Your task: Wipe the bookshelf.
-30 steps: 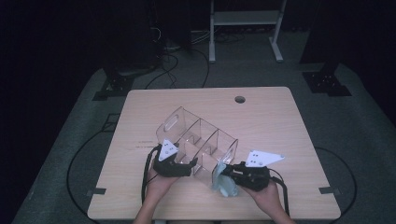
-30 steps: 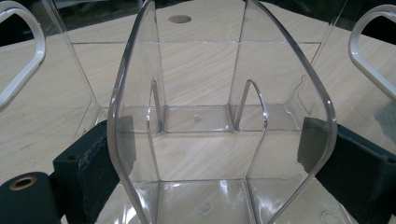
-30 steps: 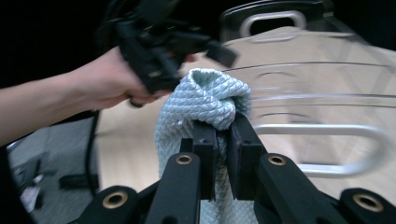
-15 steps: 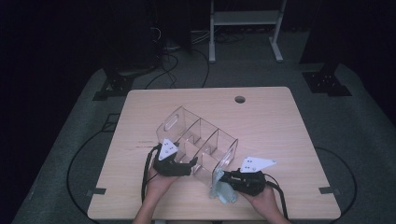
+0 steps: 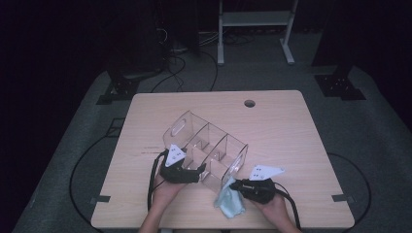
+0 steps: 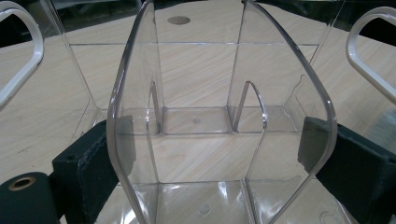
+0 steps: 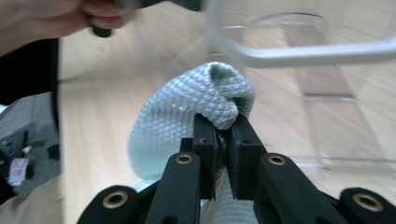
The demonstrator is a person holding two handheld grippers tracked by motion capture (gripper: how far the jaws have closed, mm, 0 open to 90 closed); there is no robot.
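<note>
Setting: a pale wood tabletop (image 5: 291,126) seen from above, with a person's two hands at its near edge, each holding a two-jaw tool.
Organiser: a clear plastic divided organiser (image 5: 209,145) stands near the middle of the tabletop, its open compartments facing up.
Left tool (image 5: 197,171): its jaws straddle the organiser's near end wall (image 6: 219,116), black pads against the clear plastic on either side. This grasp looks meant to steady the organiser so it does not slide.
Right tool (image 5: 233,186): clenched on a bunched fold of pale blue cleaning cloth (image 7: 187,116), the rest hanging loose below.
Cloth position: at the organiser's near right corner, just beside its wall; contact cannot be judged.
Likely purpose: pinching the cloth into a wad gives a padded tip for wiping the clear plastic.
</note>
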